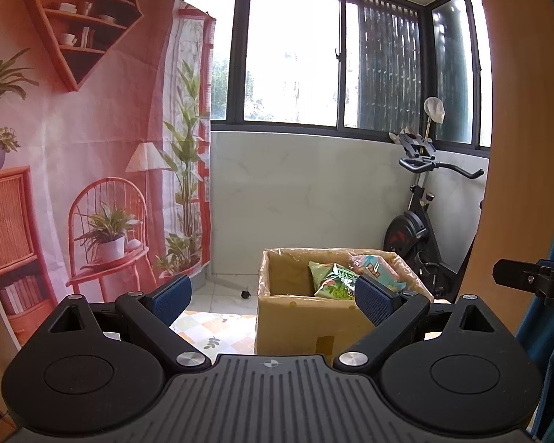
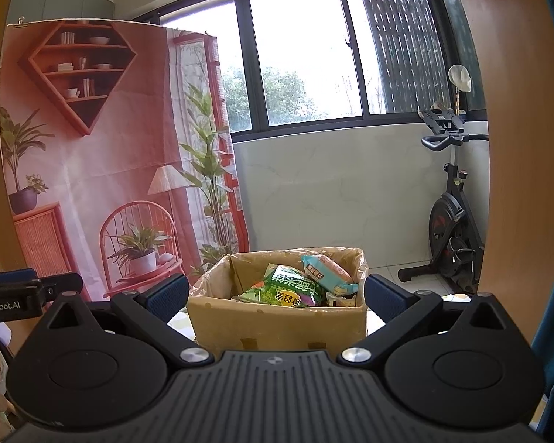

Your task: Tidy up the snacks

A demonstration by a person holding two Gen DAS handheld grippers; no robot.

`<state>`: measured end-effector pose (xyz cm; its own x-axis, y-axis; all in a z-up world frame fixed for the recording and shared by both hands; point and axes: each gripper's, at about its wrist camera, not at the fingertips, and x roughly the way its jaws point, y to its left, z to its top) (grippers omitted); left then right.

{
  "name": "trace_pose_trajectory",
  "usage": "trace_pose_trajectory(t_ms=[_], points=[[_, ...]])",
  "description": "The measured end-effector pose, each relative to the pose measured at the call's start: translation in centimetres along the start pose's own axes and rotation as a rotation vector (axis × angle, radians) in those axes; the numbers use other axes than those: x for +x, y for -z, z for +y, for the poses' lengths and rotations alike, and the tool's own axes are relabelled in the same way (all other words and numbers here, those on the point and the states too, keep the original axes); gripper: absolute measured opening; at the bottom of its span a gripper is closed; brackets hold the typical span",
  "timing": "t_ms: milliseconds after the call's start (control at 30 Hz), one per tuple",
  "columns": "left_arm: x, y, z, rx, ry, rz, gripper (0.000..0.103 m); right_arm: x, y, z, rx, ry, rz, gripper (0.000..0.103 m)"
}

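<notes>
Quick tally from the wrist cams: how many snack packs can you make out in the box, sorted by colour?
Green packs: 1, the green snack bag, lying on top in the cardboard box.
Teal-and-pink packs: 1, the teal and pink pack, leaning behind it.
Others: more wrappers sit lower down, too hidden to count.
Total clearly visible: 2.
Left gripper and right gripper are open and hold nothing.

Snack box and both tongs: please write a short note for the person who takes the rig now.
Left tongs: open, holding nothing.
Right tongs: open, holding nothing.
The cardboard box stands straight ahead on the patterned surface. Inside it lie a green snack bag and a light blue packet, with more packets under them.
Done: nothing visible yet outside the box.
Left: take the snacks out and sort them. No destination is in view.
</notes>
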<state>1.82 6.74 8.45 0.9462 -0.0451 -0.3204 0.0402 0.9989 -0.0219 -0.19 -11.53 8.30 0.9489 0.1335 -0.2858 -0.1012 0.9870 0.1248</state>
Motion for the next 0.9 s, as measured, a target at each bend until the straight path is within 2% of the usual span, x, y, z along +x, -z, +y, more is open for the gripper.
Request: trace_pose_trajectory(t_ms=[900], points=[[0.34, 0.34, 0.9, -0.012, 0.001, 0.022, 0.097, 0.22, 0.22, -0.34, 0.0, 0.009, 0.016, 0.103]])
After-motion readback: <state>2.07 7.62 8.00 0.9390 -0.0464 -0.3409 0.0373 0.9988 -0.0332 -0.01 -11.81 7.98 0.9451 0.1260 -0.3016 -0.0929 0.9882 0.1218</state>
